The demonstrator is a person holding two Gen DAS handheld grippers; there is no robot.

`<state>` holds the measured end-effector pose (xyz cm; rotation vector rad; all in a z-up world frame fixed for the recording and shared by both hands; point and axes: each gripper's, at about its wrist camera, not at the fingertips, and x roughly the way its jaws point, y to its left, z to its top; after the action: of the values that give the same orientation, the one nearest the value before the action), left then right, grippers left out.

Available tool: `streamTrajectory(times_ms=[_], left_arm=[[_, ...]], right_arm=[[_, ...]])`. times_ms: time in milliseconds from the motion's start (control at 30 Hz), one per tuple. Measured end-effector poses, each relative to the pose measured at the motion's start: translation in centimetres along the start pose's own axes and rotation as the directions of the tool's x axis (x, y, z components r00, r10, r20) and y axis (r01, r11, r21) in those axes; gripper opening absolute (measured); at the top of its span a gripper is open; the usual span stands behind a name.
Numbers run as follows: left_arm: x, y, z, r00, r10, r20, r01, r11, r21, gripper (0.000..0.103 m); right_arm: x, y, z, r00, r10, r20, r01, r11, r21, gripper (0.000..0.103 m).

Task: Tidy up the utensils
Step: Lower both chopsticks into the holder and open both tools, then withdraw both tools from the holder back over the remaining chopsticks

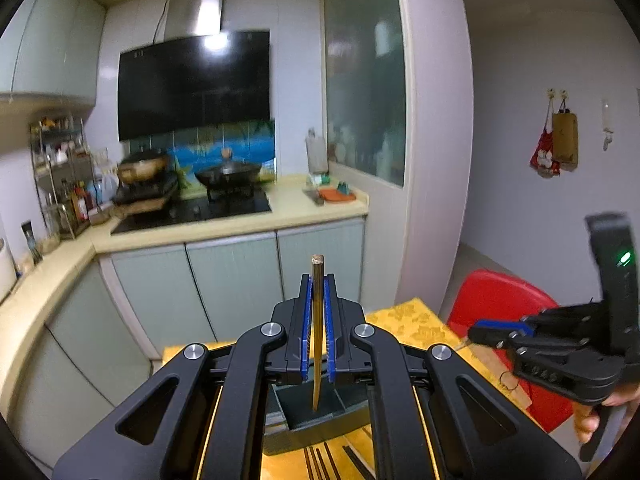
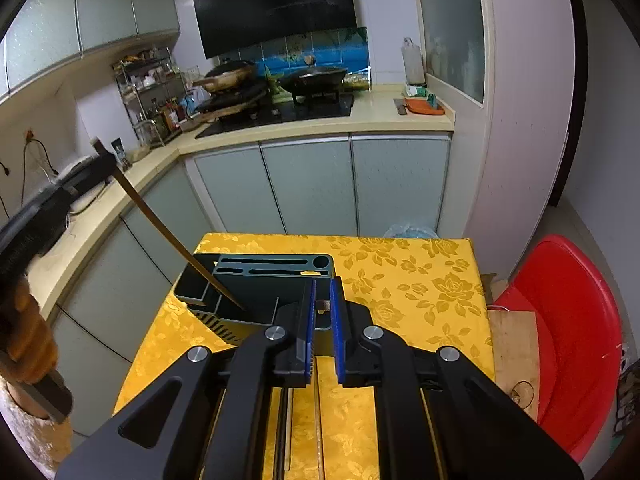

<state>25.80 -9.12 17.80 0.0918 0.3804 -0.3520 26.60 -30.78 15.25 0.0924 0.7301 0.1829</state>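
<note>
My left gripper (image 1: 317, 280) is shut on a brown chopstick (image 1: 317, 344). The chopstick hangs with its lower tip inside a compartment of the dark green utensil holder (image 1: 320, 412). In the right wrist view the same chopstick (image 2: 168, 236) slants down into the holder (image 2: 256, 284) on the yellow table. My right gripper (image 2: 322, 292) is nearly shut on the end of a chopstick (image 2: 322, 305) that runs back between its arms. Several more chopsticks (image 1: 320, 462) lie on the cloth in front of the holder.
The yellow flowered tablecloth (image 2: 408, 276) covers a small table. A red plastic tub (image 2: 576, 320) and a wooden board (image 2: 514, 356) stand at its right. Kitchen cabinets and a counter with woks (image 2: 312, 76) lie beyond.
</note>
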Motion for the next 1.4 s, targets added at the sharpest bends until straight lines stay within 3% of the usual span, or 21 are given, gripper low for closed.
streamTrajectory(times_ms=[467,767,800,867,900,933,967,1033,1100,1167,1400], left_arm=[[4.9,1.5,-4.1,0.992,0.029,-0.120,-0.030,0.999,-0.010,0.007],[5.5,2.6,-5.1,0.990,0.037,-0.134,-0.042,0.998,-0.040,0.007],[5.4,2.6,-5.1,0.990,0.035,-0.135,-0.041,0.999,-0.037,0.008],[5.3,2.4,-5.0,0.990,0.032,-0.138,-0.036,0.999,-0.029,0.010],[5.3,2.4,-4.9,0.990,0.034,-0.137,-0.038,0.999,-0.028,0.014],[5.1,2.5,-4.8,0.990,0.035,-0.134,-0.039,0.999,-0.030,0.032],[4.8,2.7,-4.8,0.991,0.035,-0.126,-0.040,0.999,-0.036,0.056],[4.0,3.0,-4.7,0.994,0.049,-0.094,-0.055,0.997,-0.055,0.072],[3.5,3.2,-4.5,0.995,0.055,-0.082,-0.059,0.997,-0.054,0.074],[2.8,3.2,-4.4,0.995,0.074,-0.065,-0.077,0.996,-0.048,0.083],[0.6,3.5,-5.3,0.994,0.103,-0.032,-0.104,0.994,-0.037,0.093]], right_arm=[[5.8,1.2,-0.1,0.990,-0.050,-0.131,0.047,0.999,-0.025,0.007],[8.1,2.0,-1.0,0.989,-0.069,-0.129,0.062,0.997,-0.054,0.007],[8.2,2.0,-1.0,0.990,-0.067,-0.127,0.061,0.997,-0.051,0.008],[8.2,2.2,-1.0,0.992,-0.052,-0.117,0.047,0.998,-0.044,0.018],[8.2,2.2,-1.0,0.993,-0.049,-0.109,0.045,0.998,-0.036,0.032],[7.9,2.1,-1.0,0.994,-0.053,-0.093,0.051,0.998,-0.022,0.040],[7.8,2.1,-0.9,0.995,-0.055,-0.081,0.054,0.998,-0.014,0.041],[7.4,2.1,-0.8,0.997,-0.048,-0.063,0.048,0.999,-0.009,0.041],[7.0,2.1,-0.8,0.998,-0.049,-0.050,0.049,0.999,-0.008,0.044],[6.5,2.0,-0.8,0.998,-0.054,-0.036,0.054,0.999,-0.004,0.046],[3.4,1.4,-1.1,0.994,-0.091,0.052,0.091,0.996,0.006,0.054]])
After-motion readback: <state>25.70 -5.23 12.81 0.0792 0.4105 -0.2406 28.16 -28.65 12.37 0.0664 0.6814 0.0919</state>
